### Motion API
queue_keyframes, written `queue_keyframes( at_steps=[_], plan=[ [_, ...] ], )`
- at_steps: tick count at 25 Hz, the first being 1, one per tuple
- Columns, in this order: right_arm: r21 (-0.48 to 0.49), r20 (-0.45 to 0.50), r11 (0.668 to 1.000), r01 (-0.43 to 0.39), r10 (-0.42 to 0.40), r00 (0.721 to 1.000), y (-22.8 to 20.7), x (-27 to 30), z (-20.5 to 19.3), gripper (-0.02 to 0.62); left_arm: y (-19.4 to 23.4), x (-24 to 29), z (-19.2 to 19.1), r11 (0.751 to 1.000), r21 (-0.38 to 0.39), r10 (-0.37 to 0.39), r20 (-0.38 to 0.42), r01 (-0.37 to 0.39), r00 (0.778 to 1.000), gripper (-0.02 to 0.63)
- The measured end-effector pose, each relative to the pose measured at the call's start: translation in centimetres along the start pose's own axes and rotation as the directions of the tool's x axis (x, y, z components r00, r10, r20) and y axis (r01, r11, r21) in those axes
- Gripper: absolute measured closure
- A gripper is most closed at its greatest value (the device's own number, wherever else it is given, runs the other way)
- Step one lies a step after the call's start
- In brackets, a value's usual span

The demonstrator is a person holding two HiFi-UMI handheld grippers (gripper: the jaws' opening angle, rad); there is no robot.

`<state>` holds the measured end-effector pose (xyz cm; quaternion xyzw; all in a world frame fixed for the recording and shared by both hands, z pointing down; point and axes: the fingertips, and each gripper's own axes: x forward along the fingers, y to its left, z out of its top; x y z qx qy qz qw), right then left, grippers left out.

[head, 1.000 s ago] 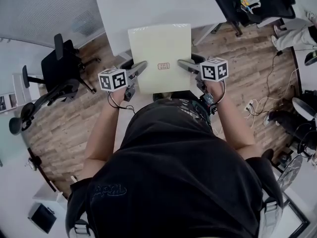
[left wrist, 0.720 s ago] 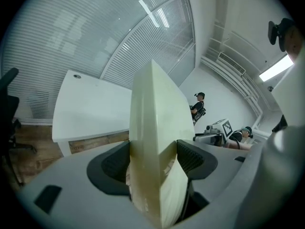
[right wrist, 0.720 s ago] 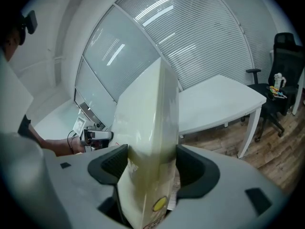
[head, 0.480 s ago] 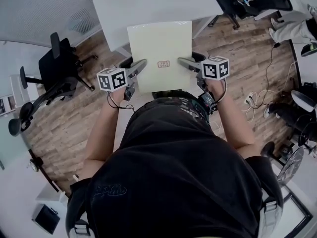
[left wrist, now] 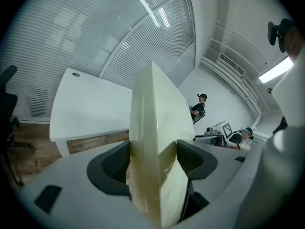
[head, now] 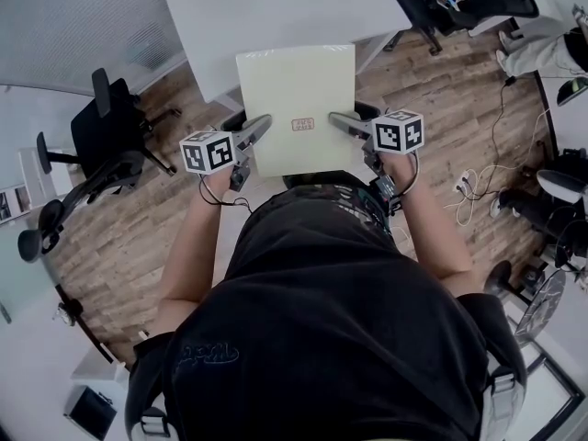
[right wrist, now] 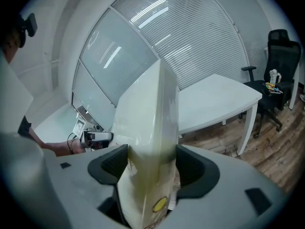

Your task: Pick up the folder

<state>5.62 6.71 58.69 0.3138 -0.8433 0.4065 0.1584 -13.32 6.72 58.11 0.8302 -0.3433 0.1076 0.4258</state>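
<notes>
1. Pale yellow-green, the folder (head: pixel 296 99) lies flat and face up in the air in front of us, above the wooden floor (head: pixel 138 219).
2. Its long axis runs away from us towards the white table (head: pixel 276 7). A small label (head: pixel 304 123) sits midway along the edge nearest us.
3. The left gripper (head: pixel 260 123) is clamped on the folder's left edge near our end, with its dark pads (left wrist: pixel 116 163) pressed against both faces.
4. The right gripper (head: pixel 338 119) grips the opposite edge in the same way, its jaws closed on the folder.
5. From above, the folder's far end overlaps the table, and we cannot tell whether it touches it.
6. The label's print is too small for us to read.
7. In both gripper views we see the folder only edge-on, and it blocks the middle of each picture.
8. A black chair (head: pixel 110 127) stands well apart on our left.
</notes>
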Motion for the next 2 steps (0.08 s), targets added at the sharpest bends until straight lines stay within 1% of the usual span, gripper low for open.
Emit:
queue_keyframes(
  at_steps=[2],
  plan=[
    [0.005, -0.001, 1.000, 0.002, -0.002, 1.000, 0.01, 0.06, -0.15, 0.270, 0.12, 0.01, -0.13, 1.000, -0.002, -0.002, -0.002, 0.002, 1.000, 0.295]
  ],
)
